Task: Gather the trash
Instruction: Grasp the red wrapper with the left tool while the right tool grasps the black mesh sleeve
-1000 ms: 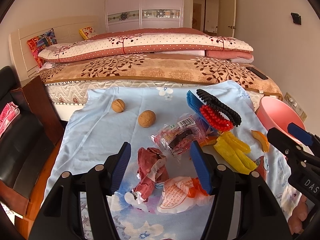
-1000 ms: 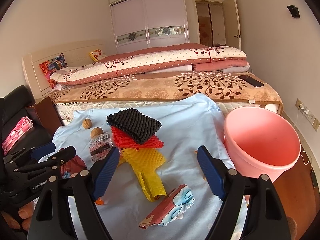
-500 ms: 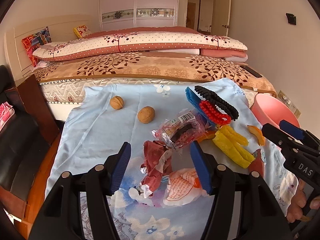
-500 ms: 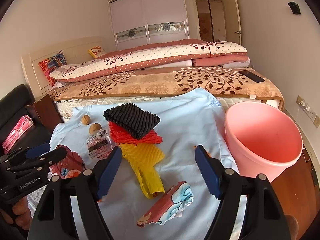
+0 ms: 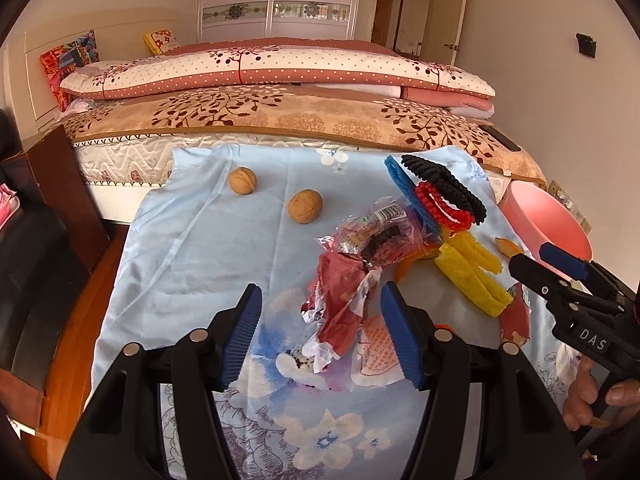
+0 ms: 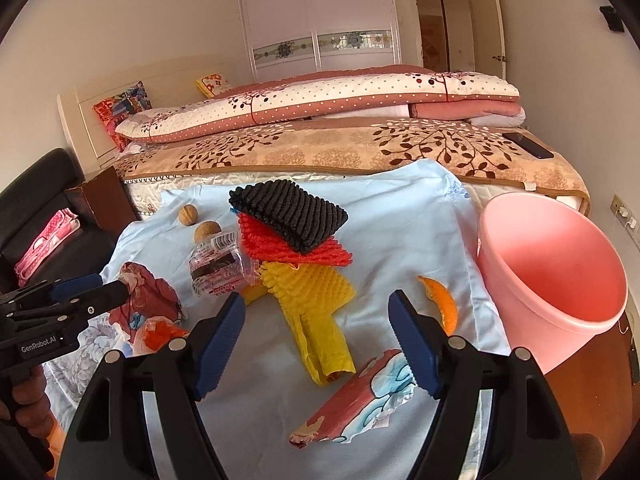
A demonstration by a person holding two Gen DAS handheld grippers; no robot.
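Trash lies scattered across a pale blue floral cloth (image 5: 192, 248) at the foot of a bed: a crumpled red-and-white wrapper (image 5: 340, 304) nearest the left gripper (image 5: 320, 332), with a white-and-orange printed packet (image 5: 376, 360) touching it on the right. The left gripper's blue ribbed pads stand wide apart, one on each side of the red wrapper, holding nothing. The right gripper (image 6: 316, 340) is likewise wide and empty, near the yellow foam netting (image 6: 316, 300), a curl of orange peel (image 6: 444, 304) and a red-and-blue wrapper (image 6: 360, 396). A clean pick here likely means lowering the left pads around the wrapper's thick crumpled middle, not its thin torn edge, and keeping clear of the cloth. Farther off sit a clear barcoded bag (image 5: 376, 236), stacked black, red and blue netting (image 6: 292, 220) and two ridged walnuts (image 5: 305, 212). A smooth pink bucket (image 6: 552, 272) waits at far right.
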